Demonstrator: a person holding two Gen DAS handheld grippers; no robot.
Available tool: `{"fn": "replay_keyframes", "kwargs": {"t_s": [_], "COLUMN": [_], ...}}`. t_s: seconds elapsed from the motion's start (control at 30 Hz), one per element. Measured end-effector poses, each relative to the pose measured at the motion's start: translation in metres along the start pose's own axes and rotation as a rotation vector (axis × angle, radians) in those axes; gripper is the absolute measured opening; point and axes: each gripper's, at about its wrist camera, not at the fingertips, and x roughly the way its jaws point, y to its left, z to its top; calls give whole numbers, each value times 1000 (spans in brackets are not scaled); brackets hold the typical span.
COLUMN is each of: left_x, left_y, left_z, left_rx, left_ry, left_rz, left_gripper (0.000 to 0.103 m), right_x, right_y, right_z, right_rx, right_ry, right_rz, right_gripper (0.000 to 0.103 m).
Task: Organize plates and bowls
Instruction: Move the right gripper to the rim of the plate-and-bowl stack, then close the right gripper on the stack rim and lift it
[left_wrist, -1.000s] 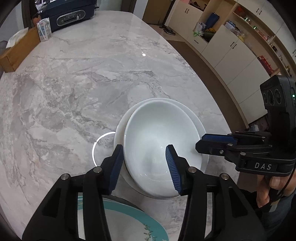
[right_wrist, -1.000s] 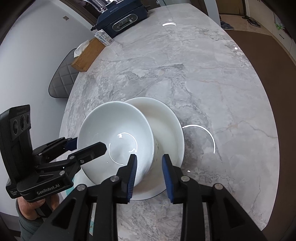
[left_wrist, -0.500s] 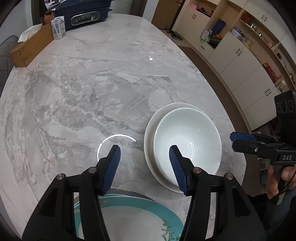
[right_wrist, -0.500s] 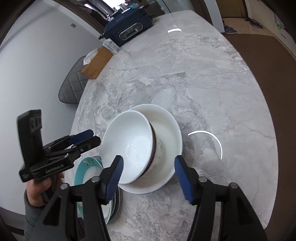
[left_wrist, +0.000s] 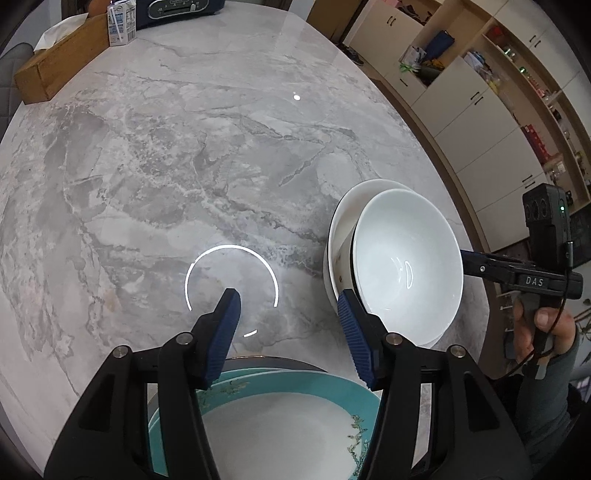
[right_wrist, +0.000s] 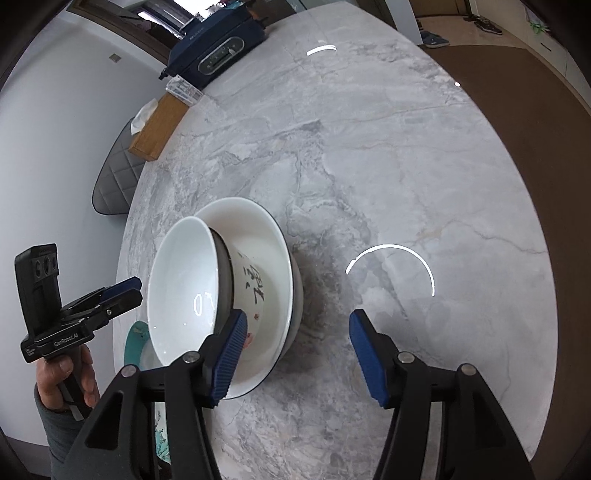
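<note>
Grey marble table (left_wrist: 184, 155), cabinets along the far wall. Landmark: the stack of white bowls (left_wrist: 406, 258), the top one sitting tilted in a wider one with dark brush lettering (right_wrist: 255, 280), near the table's edge. My left gripper (left_wrist: 288, 325) hovers just beside the stack, fingers moderately apart, nothing between them. Beneath it lies the teal-rimmed plate (left_wrist: 280, 391). My right gripper (right_wrist: 295, 350) hangs over the stack's other side, fingers moderately apart, gripping nothing. Beyond the stack, well apart: a wooden tissue box (left_wrist: 55, 74), a blue appliance (right_wrist: 218, 55).
</note>
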Motion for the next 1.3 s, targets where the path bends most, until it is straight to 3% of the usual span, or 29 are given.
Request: {"fn": "replay_keyframes", "kwargs": {"t_s": [0.5, 0.67, 0.8, 1.17, 1.3], "left_x": [32, 38, 47, 48, 48], "left_y": [6, 3, -1, 7, 12], "left_z": [13, 14, 15, 17, 13], "left_rx": [-30, -20, -12, -89, -127], "left_ry": [48, 45, 56, 33, 19], "left_rz": [-79, -70, -62, -75, -97], "left_gripper": [53, 51, 51, 52, 52], "right_x": [20, 26, 28, 31, 30], "right_y": [-7, -8, -10, -17, -15], "right_z": [4, 5, 5, 4, 2], "right_rx": [12, 19, 26, 63, 52], "right_ry": [32, 55, 68, 109, 94], "right_rz": [-6, 5, 2, 28, 36], "right_gripper": [57, 44, 39, 44, 36]}}
